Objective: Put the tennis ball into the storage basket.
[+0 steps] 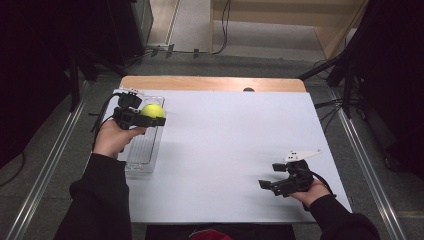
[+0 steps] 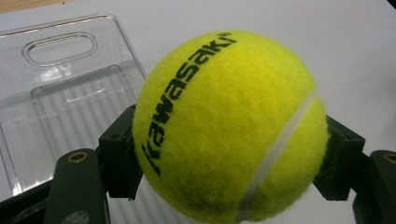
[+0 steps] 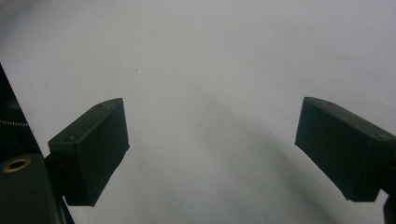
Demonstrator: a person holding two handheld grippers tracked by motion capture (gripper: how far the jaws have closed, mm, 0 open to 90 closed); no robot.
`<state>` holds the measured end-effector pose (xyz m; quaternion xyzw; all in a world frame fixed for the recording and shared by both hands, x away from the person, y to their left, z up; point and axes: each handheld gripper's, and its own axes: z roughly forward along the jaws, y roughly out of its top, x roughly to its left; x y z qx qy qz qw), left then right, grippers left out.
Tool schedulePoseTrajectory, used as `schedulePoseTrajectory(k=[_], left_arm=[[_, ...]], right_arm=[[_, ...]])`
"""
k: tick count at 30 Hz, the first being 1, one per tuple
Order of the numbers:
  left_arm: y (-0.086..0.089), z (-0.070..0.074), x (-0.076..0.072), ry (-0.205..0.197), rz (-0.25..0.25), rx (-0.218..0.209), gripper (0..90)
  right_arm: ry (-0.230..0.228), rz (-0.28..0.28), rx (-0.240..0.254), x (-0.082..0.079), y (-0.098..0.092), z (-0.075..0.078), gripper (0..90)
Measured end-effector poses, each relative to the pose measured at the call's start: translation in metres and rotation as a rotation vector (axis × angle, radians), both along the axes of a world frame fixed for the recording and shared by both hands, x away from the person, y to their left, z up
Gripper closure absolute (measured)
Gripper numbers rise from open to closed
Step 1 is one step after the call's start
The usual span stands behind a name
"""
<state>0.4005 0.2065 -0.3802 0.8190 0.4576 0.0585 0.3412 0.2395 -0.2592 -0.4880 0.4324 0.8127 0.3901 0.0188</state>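
Yellow felt fills the left gripper view: a tennis ball (image 2: 229, 126), black lettering up one flank and a white seam down the other, sits clamped between the two black jaws of the left gripper (image 2: 229, 154), one pad pressed to each side. From the high view, that gripper (image 1: 150, 120) holds the ball (image 1: 152, 111) above the far end of a clear plastic tray (image 1: 141, 155), which lies along the left edge of the white table (image 1: 230, 150). The tray's ribbed floor and handle slot (image 2: 60, 48) show behind the ball, with nothing in it that can be seen.

At the near right of the table, the right gripper (image 1: 280, 182) rests low in the person's hand, well apart from the ball; its jaws stand wide and hold nothing (its own view looks down on bare white surface between the pads (image 3: 93, 149)).

The step in hand looks like a transfer of the ball at the tray, whether into it or out of it cannot be told. Done well, it probably means keeping the squeeze steady across the ball's widest part, since felt on a round body can slip forward out of flat pads. If the ball goes down, it should come low over the ribbed floor before the jaws part, so that it settles instead of bouncing over the shallow wall.
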Motion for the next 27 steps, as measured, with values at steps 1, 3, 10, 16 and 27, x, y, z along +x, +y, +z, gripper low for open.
schedulePoseTrajectory(k=[1,3,10,16,27], left_arm=[[0.001,0.0,0.0,0.001,0.001,0.0,26.5],[0.003,0.0,0.0,0.0,0.01,0.003,26.6],[0.009,0.0,0.0,0.001,0.034,0.008,26.5],[0.014,-0.001,-0.001,0.001,0.055,0.015,26.5],[0.025,-0.001,0.0,0.004,0.1,0.017,26.5]], right_arm=[[0.002,-0.002,0.002,0.0,0.0,0.0,7.8],[0.002,0.0,0.002,0.0,0.001,0.0,7.8],[0.001,0.007,-0.001,0.001,0.002,0.0,7.8],[0.002,0.012,-0.003,0.002,0.003,0.0,7.8],[0.0,0.016,-0.004,0.003,0.003,0.0,7.8]])
